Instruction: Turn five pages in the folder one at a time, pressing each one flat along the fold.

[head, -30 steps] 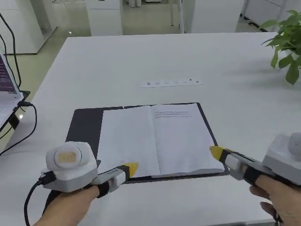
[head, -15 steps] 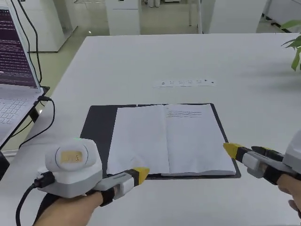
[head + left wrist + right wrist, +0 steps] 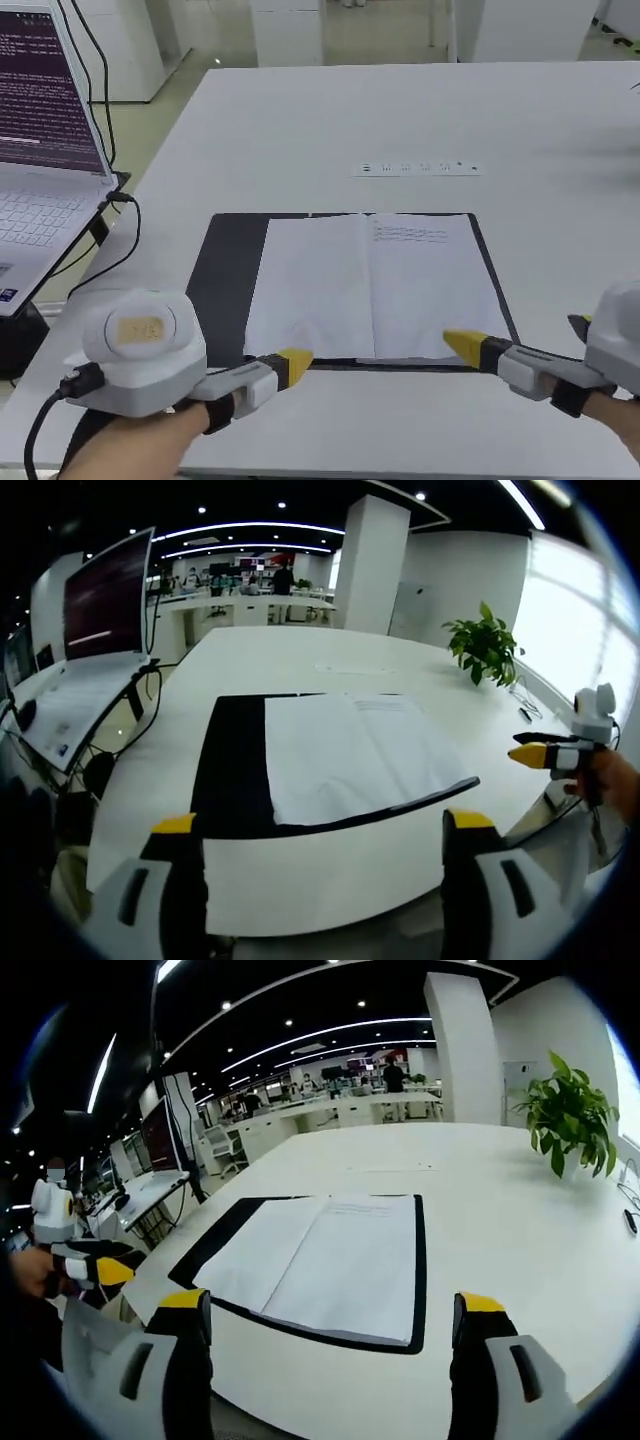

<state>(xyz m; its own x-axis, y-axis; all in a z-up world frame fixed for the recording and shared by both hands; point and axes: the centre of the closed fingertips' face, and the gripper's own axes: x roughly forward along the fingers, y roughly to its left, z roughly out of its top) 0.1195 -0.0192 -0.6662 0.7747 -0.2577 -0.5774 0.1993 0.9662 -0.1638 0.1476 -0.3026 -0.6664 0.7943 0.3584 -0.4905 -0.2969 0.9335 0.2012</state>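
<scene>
Folder [image 3: 370, 290] open flat on table [image 3: 400, 120], right in front of me, untouched. My left gripper [image 3: 320, 822] and right gripper [image 3: 332, 1302] both hover off near edge, jaws wide apart, empty. Worry: right pinches several sheets at once, or crumples corner; nothing pins folder, so it may slide

This is an open-plan office. A long white tabletop [image 3: 300, 120] stands in a wide, bright room with a dark ceiling carrying round spotlights [image 3: 240, 507] and long strip lights [image 3: 300, 1035]. A square white column [image 3: 465, 1050] rises behind it. Farther back run rows of white desks [image 3: 350, 1110] with people [image 3: 395, 1072] at them. An open silver laptop with lines of text on its purple screen [image 3: 40, 150] sits beside the tabletop, black cables [image 3: 90, 50] trailing from it. A leafy green potted plant [image 3: 483, 645] stands on the far corner.
</scene>
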